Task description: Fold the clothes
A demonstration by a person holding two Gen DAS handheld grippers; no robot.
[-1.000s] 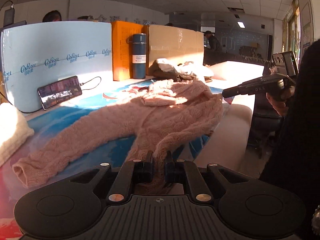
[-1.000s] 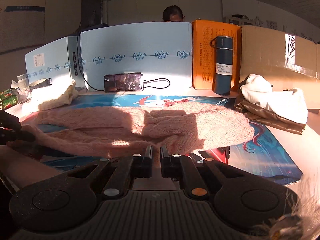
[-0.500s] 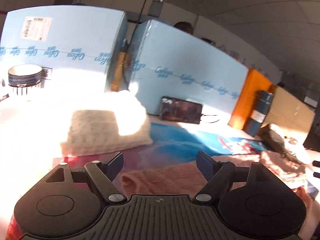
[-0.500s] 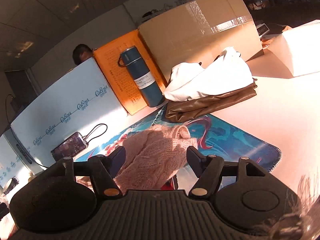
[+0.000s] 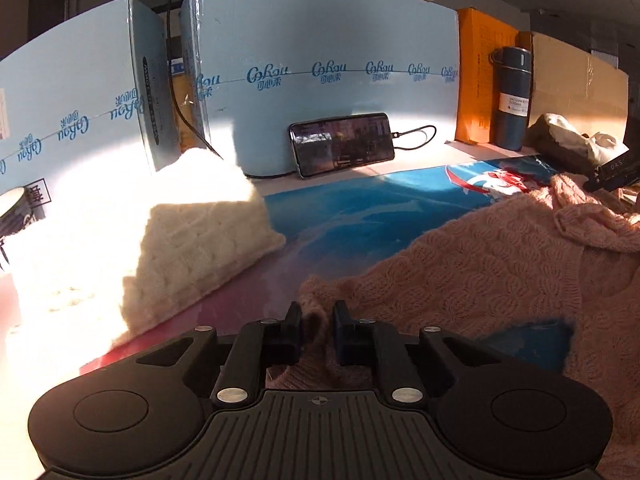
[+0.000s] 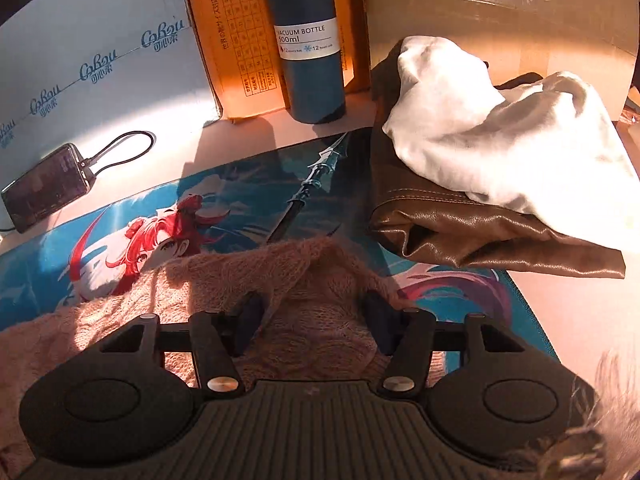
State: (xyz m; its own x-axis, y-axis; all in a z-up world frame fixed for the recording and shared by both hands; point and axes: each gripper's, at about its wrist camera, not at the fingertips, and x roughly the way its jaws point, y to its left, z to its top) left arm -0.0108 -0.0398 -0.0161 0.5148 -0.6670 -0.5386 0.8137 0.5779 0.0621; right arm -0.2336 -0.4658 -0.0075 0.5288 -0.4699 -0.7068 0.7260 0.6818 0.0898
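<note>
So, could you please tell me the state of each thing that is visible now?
left gripper: shut on pink sweater
right gripper: open, around a sweater fold
pink sweater: unfolded, rumpled
cream knit: folded
phone: screen on, cable plugged
vacuum bottle: upright, capped
white cloth: crumpled on brown jacket

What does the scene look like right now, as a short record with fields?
garment: pink knit sweater, spread on the printed mat
left tool: shut on a sweater edge
right tool: open, fingers straddling sweater fabric
folded pile: cream knit, left of the mat
behind the mat: phone, blue vacuum bottle
right side: white cloth on brown leather garment
</note>
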